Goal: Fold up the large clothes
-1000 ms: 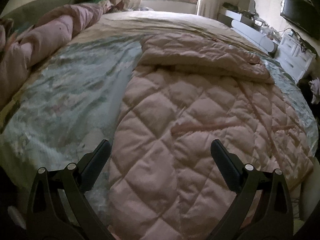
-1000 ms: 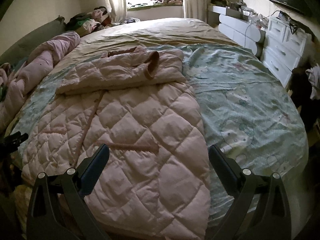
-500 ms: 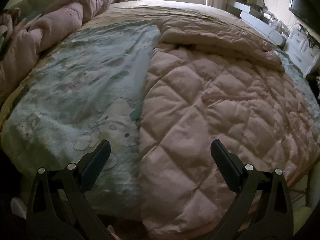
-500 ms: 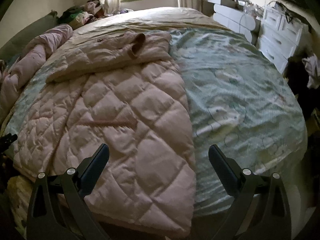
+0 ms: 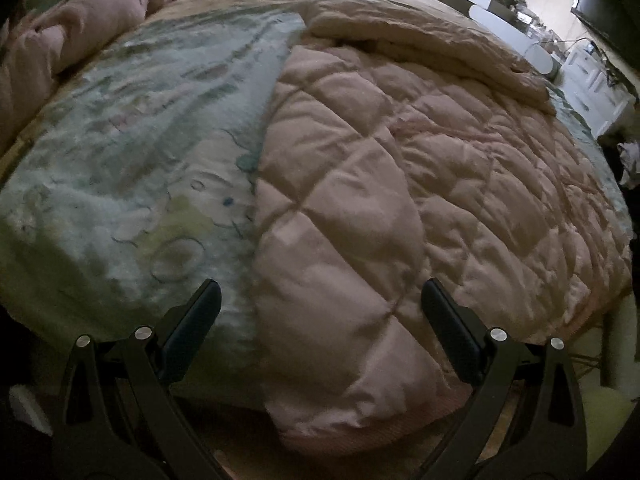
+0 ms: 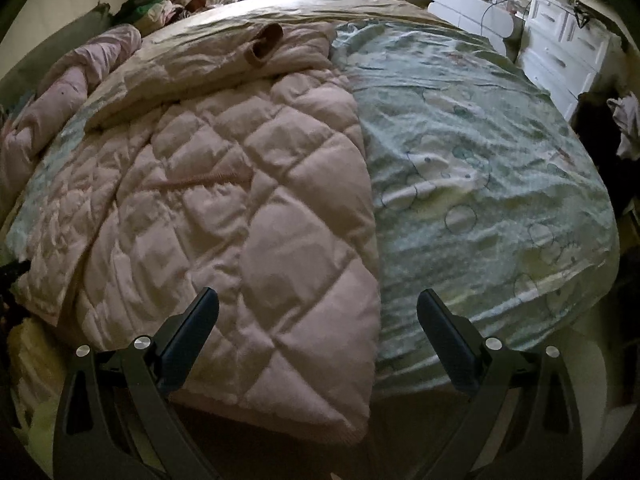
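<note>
A large pink quilted coat lies flat on the bed, its sleeves folded across the top end and its hem hanging over the near bed edge. In the right wrist view the coat fills the left half, with a sleeve cuff lying across the top. My left gripper is open and empty, low over the coat's near left hem corner. My right gripper is open and empty, low over the near right hem corner.
The bed has a pale green patterned sheet. A rolled pink duvet lies along its left side. White drawers and a long white unit stand to the right. Clothes are piled at the far left by the window.
Both grippers have moved down and forward towards the coat's near hem, so the bed edge and hem corners now sit close between the fingers. Both stayed open.
</note>
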{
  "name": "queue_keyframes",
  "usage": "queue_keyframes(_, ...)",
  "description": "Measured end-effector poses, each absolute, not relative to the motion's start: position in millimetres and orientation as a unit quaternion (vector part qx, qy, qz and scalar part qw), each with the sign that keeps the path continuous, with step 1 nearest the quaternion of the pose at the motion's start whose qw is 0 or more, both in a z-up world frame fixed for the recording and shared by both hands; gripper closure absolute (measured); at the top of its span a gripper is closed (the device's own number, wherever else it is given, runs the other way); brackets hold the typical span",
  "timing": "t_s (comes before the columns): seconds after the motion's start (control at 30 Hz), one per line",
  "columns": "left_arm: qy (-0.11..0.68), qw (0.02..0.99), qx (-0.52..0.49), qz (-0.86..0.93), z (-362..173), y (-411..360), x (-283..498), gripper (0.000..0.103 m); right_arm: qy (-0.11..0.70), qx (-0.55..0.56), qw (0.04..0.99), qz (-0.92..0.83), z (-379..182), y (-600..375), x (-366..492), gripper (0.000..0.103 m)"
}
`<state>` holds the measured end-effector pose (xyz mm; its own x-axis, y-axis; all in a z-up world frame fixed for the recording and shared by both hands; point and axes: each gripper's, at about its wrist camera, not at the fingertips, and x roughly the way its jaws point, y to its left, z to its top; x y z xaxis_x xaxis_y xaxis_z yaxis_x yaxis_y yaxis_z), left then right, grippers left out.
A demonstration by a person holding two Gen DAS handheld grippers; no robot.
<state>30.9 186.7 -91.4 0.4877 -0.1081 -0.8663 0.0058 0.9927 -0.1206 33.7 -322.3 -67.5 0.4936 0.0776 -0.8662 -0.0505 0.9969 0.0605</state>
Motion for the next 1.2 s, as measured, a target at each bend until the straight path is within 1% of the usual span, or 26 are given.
queue_keyframes(0.17, 0.516, 0.853, -0.059, -0.047, -100, 180, 28, 0.009, 0.518, 0.018, 0.854, 0.038, -80, -333, 24, 0.004)
queue_keyframes(0.27, 0.513, 0.856, -0.039, -0.047, -102, 172, 24, 0.009, 0.529, 0.035, 0.846, 0.048, -89, -339, 17, 0.004)
queue_keyframes(0.4, 0.516, 0.854, -0.047, -0.046, -103, 174, 26, 0.009, 0.544, 0.059, 0.834, 0.068, -101, -340, 10, 0.006)
queue_keyframes(0.43, 0.516, 0.854, -0.044, -0.045, -103, 173, 26, 0.009, 0.549, 0.065, 0.83, 0.074, -105, -339, 9, 0.009)
queue_keyframes(0.5, 0.516, 0.855, -0.039, -0.044, -102, 171, 26, 0.009, 0.558, 0.08, 0.821, 0.093, -112, -338, 6, 0.027)
queue_keyframes(0.53, 0.515, 0.855, -0.036, -0.044, -102, 170, 26, 0.009, 0.56, 0.087, 0.818, 0.1, -113, -337, 6, 0.03)
queue_keyframes(0.63, 0.518, 0.854, -0.04, -0.041, -103, 171, 28, 0.009, 0.562, 0.098, 0.815, 0.104, -116, -339, 4, 0.033)
queue_keyframes(0.67, 0.518, 0.854, -0.042, -0.039, -103, 171, 28, 0.009, 0.564, 0.101, 0.813, 0.105, -118, -339, 3, 0.036)
queue_keyframes(0.7, 0.517, 0.854, -0.04, -0.038, -103, 170, 28, 0.009, 0.564, 0.102, 0.813, 0.105, -119, -339, 2, 0.043)
queue_keyframes(0.73, 0.516, 0.855, -0.039, -0.038, -103, 170, 27, 0.012, 0.562, 0.1, 0.814, 0.109, -118, -338, 1, 0.048)
queue_keyframes(0.77, 0.516, 0.855, -0.042, -0.043, -103, 170, 27, 0.015, 0.559, 0.099, 0.815, 0.119, -115, -336, -1, 0.06)
queue_keyframes(0.8, 0.516, 0.854, -0.046, -0.047, -102, 170, 27, 0.02, 0.554, 0.096, 0.817, 0.128, -110, -334, -2, 0.07)
queue_keyframes(0.83, 0.515, 0.854, -0.047, -0.05, -101, 170, 26, 0.027, 0.551, 0.093, 0.818, 0.135, -106, -332, -2, 0.075)
queue_keyframes(0.87, 0.513, 0.855, -0.046, -0.053, -98, 169, 25, 0.031, 0.547, 0.09, 0.82, 0.141, -99, -331, -3, 0.082)
queue_keyframes(0.9, 0.51, 0.858, -0.041, -0.053, -96, 167, 24, 0.042, 0.541, 0.083, 0.824, 0.148, -90, -329, -4, 0.085)
queue_keyframes(0.93, 0.502, 0.863, -0.03, -0.052, -91, 164, 21, 0.056, 0.537, 0.078, 0.826, 0.152, -84, -328, -4, 0.086)
queue_keyframes(0.97, 0.498, 0.865, -0.024, -0.056, -87, 162, 19, 0.061, 0.531, 0.078, 0.829, 0.158, -77, -328, -4, 0.087)
queue_keyframes(1.03, 0.491, 0.869, -0.017, -0.064, -81, 159, 18, 0.075, 0.514, 0.086, 0.837, 0.167, -62, -329, -4, 0.089)
queue_keyframes(1.13, 0.476, 0.876, -0.015, -0.076, -65, 157, 18, 0.089, 0.48, 0.092, 0.854, 0.179, -35, -330, -1, 0.09)
queue_keyframes(1.2, 0.456, 0.885, -0.024, -0.087, -46, 158, 20, 0.091, 0.458, 0.097, 0.864, 0.185, -19, -330, 5, 0.09)
